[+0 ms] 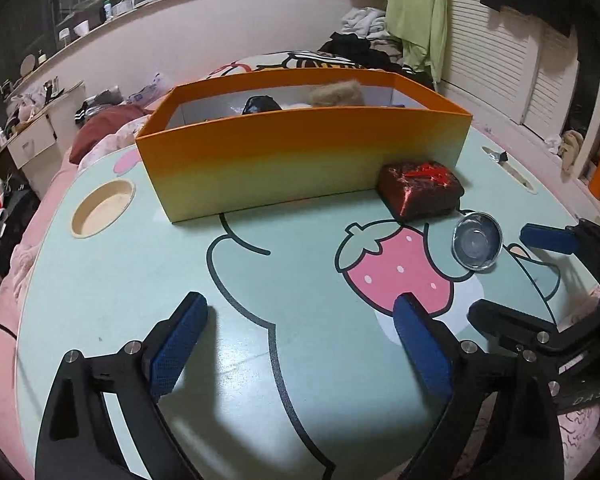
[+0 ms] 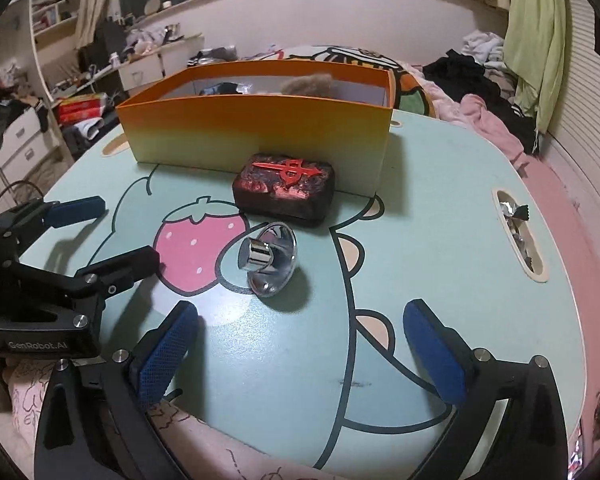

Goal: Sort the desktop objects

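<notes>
- Left tongs (image 1: 300, 344): bottom of the left wrist view, jaws wide apart, nothing between them, only bare counter (image 1: 140, 264) with the strawberry print (image 1: 400, 268).
- Right tongs (image 2: 300, 352): bottom of the right wrist view, also wide apart and empty.
- Metal knob (image 2: 269, 263): shiny, lying tilted on its flared base, centre of the right wrist view. It sits just above the gap of the right tongs, slightly left of its midline, not touching either pad. In the left wrist view it is at right-centre (image 1: 477, 246), well right of the left tongs.
- Dark case (image 2: 285, 188) with a red emblem: just beyond the knob, near it, close against the front wall of the box.
- Orange box (image 2: 256, 132): upper centre of both views, open top; a dark object and a brown fuzzy item inside, too hidden to identify.
- Slot (image 2: 520, 236) in the counter at right edge, holding crumpled foil.
</notes>
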`<state>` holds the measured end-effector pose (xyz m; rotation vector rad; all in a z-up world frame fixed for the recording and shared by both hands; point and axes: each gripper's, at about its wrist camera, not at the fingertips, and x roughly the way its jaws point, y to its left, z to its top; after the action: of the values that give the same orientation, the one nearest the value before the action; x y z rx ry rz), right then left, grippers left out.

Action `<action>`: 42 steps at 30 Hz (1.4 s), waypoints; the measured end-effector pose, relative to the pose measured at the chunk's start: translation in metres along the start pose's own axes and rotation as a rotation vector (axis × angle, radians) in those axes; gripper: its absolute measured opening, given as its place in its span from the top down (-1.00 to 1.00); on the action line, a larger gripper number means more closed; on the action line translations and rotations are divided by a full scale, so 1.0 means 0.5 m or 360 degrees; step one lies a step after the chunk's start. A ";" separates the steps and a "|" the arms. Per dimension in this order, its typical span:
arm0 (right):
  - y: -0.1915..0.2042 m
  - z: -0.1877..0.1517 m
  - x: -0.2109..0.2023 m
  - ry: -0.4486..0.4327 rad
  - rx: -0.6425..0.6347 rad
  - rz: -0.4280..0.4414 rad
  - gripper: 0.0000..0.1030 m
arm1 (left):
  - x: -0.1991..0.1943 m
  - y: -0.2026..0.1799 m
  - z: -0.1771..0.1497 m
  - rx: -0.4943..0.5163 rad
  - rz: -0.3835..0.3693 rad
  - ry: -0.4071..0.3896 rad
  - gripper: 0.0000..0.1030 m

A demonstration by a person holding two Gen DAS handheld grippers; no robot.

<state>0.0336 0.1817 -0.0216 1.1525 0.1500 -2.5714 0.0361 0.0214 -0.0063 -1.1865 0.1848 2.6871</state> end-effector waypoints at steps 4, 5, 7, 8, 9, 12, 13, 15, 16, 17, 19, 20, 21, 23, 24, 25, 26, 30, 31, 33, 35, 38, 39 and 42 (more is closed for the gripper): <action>-0.004 -0.006 -0.001 -0.0016 0.0023 -0.0021 -1.00 | 0.000 0.000 0.000 0.0000 0.0000 0.0000 -0.83; -0.008 -0.007 0.001 -0.0020 0.0029 -0.0016 -1.00 | 0.000 0.000 0.000 0.0001 0.0001 0.0000 -0.83; -0.015 -0.004 0.003 -0.0033 0.0049 0.0006 -1.00 | 0.000 0.000 0.000 0.0000 0.0000 0.0000 -0.83; -0.019 -0.005 0.000 -0.0045 0.0068 0.0022 -1.00 | 0.000 0.000 0.000 0.0000 0.0001 -0.0001 -0.83; -0.024 -0.004 0.000 -0.0052 0.0080 0.0030 -1.00 | 0.000 0.001 0.000 0.0000 0.0001 0.0000 -0.83; -0.035 -0.005 -0.006 -0.0078 0.0122 0.0073 -1.00 | -0.001 0.001 0.000 0.0000 0.0000 -0.0001 -0.83; -0.037 -0.004 -0.007 -0.0085 0.0131 0.0085 -1.00 | -0.001 0.001 0.000 0.0000 0.0000 -0.0001 -0.83; -0.038 -0.004 -0.008 -0.0087 0.0134 0.0090 -1.00 | -0.001 0.002 0.000 0.0000 0.0000 -0.0001 -0.83; -0.038 -0.004 -0.008 -0.0086 0.0130 0.0086 -1.00 | -0.001 0.002 0.000 0.0000 0.0000 -0.0001 -0.83; -0.039 -0.004 -0.009 -0.0084 0.0126 0.0081 -1.00 | -0.001 0.002 0.000 0.0000 0.0000 -0.0001 -0.83; -0.040 -0.004 -0.009 -0.0084 0.0125 0.0081 -1.00 | -0.001 0.002 0.000 0.0000 0.0000 -0.0001 -0.83; -0.042 -0.004 -0.010 -0.0083 0.0124 0.0081 -1.00 | -0.001 0.002 0.000 0.0000 0.0000 -0.0001 -0.83; -0.040 -0.004 -0.009 -0.0083 0.0123 0.0080 -1.00 | -0.001 0.003 0.000 0.0000 0.0000 -0.0001 -0.83; -0.040 -0.004 -0.009 -0.0083 0.0122 0.0079 -1.00 | -0.001 0.003 0.000 0.0000 0.0000 -0.0002 -0.83; -0.041 -0.004 -0.010 -0.0082 0.0122 0.0078 -1.00 | -0.001 0.003 0.000 0.0000 0.0000 -0.0001 -0.83; -0.040 -0.004 -0.008 -0.0082 0.0122 0.0078 -1.00 | -0.002 0.003 0.000 0.0000 0.0000 -0.0001 -0.83; -0.040 -0.004 -0.008 -0.0082 0.0122 0.0078 -1.00 | -0.002 0.004 0.000 0.0000 0.0000 -0.0001 -0.83; -0.040 -0.004 -0.009 -0.0082 0.0122 0.0077 -1.00 | -0.002 0.004 -0.001 0.0000 -0.0001 -0.0002 -0.83; -0.040 -0.004 -0.008 -0.0082 0.0122 0.0078 -1.00 | -0.001 0.004 0.000 0.0000 -0.0001 -0.0002 -0.83; -0.040 -0.004 -0.009 -0.0083 0.0123 0.0079 -1.00 | -0.002 0.005 -0.001 0.0000 -0.0001 -0.0002 -0.83; -0.041 -0.004 -0.009 -0.0083 0.0123 0.0079 -1.00 | -0.001 0.005 -0.001 0.0000 -0.0001 -0.0002 -0.83; -0.041 -0.004 -0.009 -0.0083 0.0123 0.0079 -1.00 | -0.001 0.005 -0.001 0.0000 -0.0001 -0.0002 -0.83; -0.040 -0.004 -0.009 -0.0083 0.0123 0.0079 -1.00 | -0.001 0.005 -0.001 0.0000 -0.0001 -0.0002 -0.83; -0.041 -0.005 -0.009 -0.0084 0.0123 0.0084 -1.00 | -0.001 0.005 -0.001 0.0000 -0.0001 -0.0002 -0.83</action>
<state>0.0313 0.2026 -0.0205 1.0991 0.0081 -2.5787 0.0363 0.0188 -0.0063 -1.1844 0.1838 2.6874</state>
